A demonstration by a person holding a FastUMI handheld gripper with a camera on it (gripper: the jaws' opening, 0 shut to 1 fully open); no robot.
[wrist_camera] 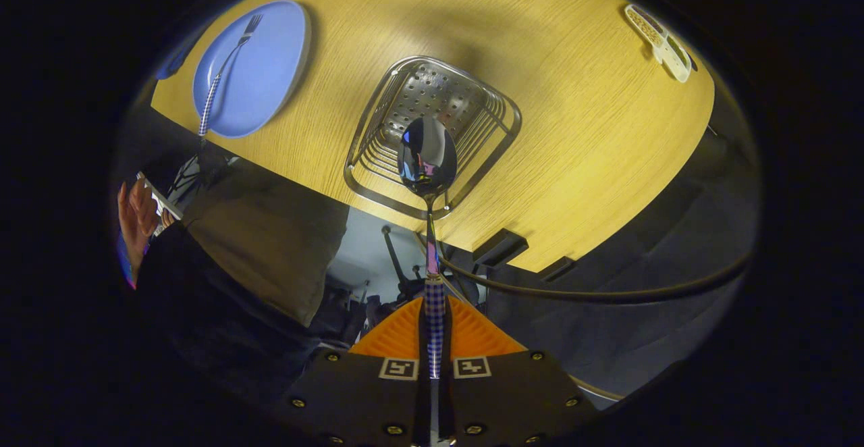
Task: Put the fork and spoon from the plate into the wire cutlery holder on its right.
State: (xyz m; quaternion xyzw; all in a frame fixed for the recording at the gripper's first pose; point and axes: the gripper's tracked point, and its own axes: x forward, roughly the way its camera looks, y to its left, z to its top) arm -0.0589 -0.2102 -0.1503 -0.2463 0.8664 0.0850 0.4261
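Observation:
My gripper [434, 329] is shut on the checked handle of the spoon [428, 156], which sticks straight out ahead of the fingers. Its shiny bowl hangs over the near rim of the wire cutlery holder [378, 123], a square steel basket with a perforated bottom, seen from above on the wooden table. To the holder's left lies the blue plate [270, 82]. The fork [226, 69] rests on it, tines toward the far side, its checked handle reaching over the plate's near edge.
The wooden table [574, 129] ends just short of the fingers. A white object [661, 45] lies at its far right. A person's hand [138, 221] and dark sleeve sit below the plate. A black cable [607, 293] curves past beyond the fingers.

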